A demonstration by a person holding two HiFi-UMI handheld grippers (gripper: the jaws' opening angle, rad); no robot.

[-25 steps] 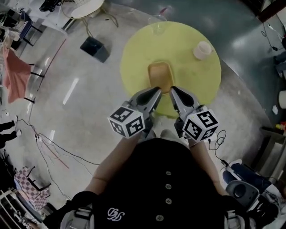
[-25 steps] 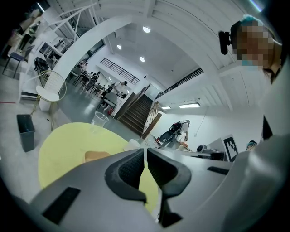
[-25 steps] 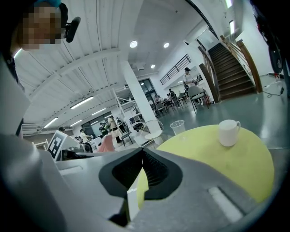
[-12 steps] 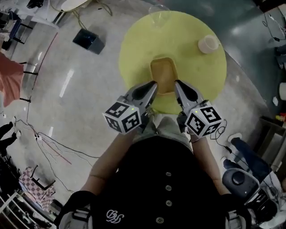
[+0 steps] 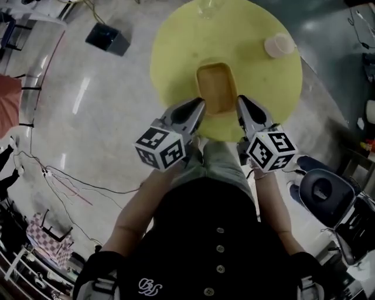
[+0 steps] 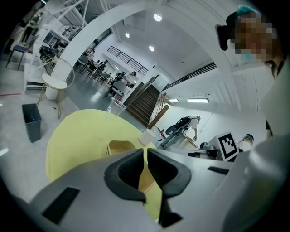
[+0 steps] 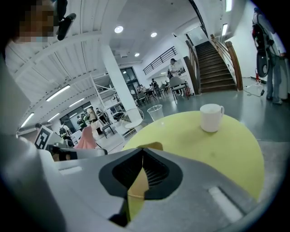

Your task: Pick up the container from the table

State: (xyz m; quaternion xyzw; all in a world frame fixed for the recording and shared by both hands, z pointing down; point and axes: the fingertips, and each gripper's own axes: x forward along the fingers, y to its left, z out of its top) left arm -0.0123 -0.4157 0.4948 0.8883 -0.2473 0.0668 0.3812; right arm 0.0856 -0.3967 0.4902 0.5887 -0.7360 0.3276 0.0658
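A tan rectangular container [image 5: 215,88] lies open-topped in the middle of the round yellow table [image 5: 176,53]. My left gripper [image 5: 200,105] is shut and empty, its tip beside the container's near left corner. My right gripper [image 5: 241,101] is also shut and empty, beside the near right corner. Whether either tip touches the container I cannot tell. In the left gripper view the closed jaws [image 6: 145,153] point past the container [image 6: 120,146]. In the right gripper view the closed jaws [image 7: 142,153] hide most of the container [image 7: 153,146].
A white cup [image 5: 278,45] stands at the table's far right, also in the right gripper view [image 7: 211,117]. A clear plastic cup [image 5: 206,6] stands at the far edge. A black bin [image 5: 107,38] is on the floor at left, an office chair [image 5: 325,190] at right, cables [image 5: 64,184] at lower left.
Both grippers have moved forward and down over the table and spread apart. Their tips were close together at the container's near edge and now flank its near end.
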